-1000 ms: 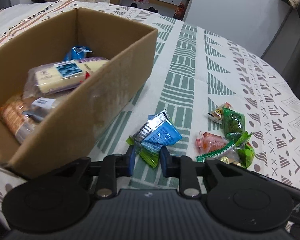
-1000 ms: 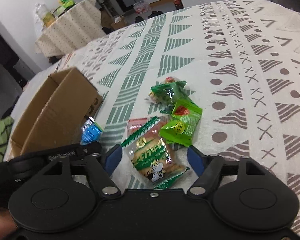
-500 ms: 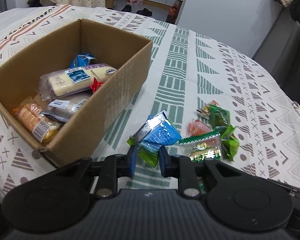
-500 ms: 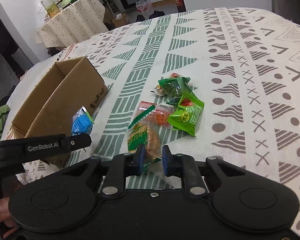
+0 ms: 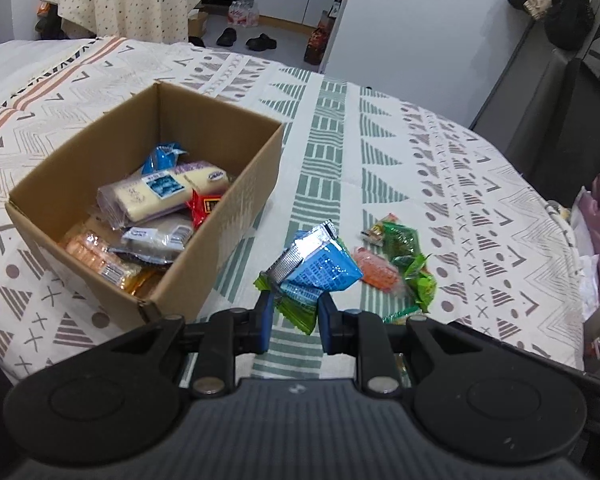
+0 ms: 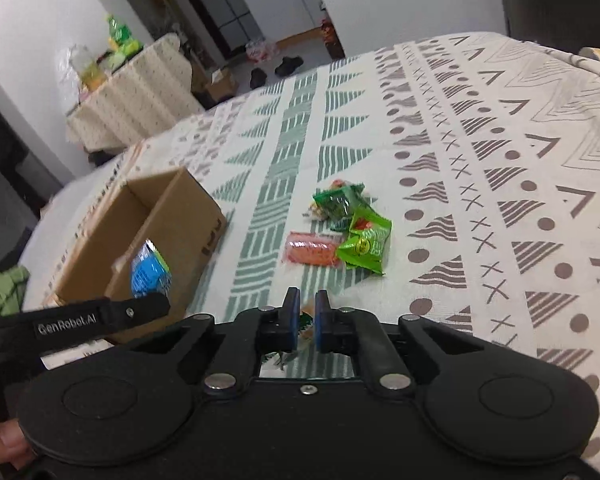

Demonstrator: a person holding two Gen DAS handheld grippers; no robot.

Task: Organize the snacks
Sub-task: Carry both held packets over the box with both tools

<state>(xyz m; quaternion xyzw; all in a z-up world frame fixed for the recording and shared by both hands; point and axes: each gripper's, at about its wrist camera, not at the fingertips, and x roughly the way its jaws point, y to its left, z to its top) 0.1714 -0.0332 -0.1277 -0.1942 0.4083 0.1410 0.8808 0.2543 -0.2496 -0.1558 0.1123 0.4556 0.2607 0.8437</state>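
In the left wrist view my left gripper [image 5: 296, 304] is shut on a blue snack packet [image 5: 320, 268] and a green one [image 5: 296, 314], held above the tablecloth beside the cardboard box [image 5: 240, 216]. Several wrapped snacks lie in the box. In the right wrist view my right gripper [image 6: 307, 304] has its jaws closing tight on a clear biscuit packet [image 6: 305, 322], mostly hidden under the fingers. An orange packet [image 6: 310, 252] and green packets [image 6: 366, 244] lie on the cloth ahead. The left gripper [image 6: 100, 316] with its blue packet [image 6: 148, 274] shows at the left.
The patterned tablecloth [image 5: 380, 160] covers a wide table. Loose orange [image 5: 376, 270] and green packets [image 5: 404, 240] lie right of the box. A dark chair [image 5: 560, 120] stands at the far right edge. A thumb [image 6: 8, 440] shows at the lower left.
My right gripper closed on the biscuit packet and lifted it off the pile. Both grippers have risen. The left still holds its blue and green packets, and more of the box's inside shows.
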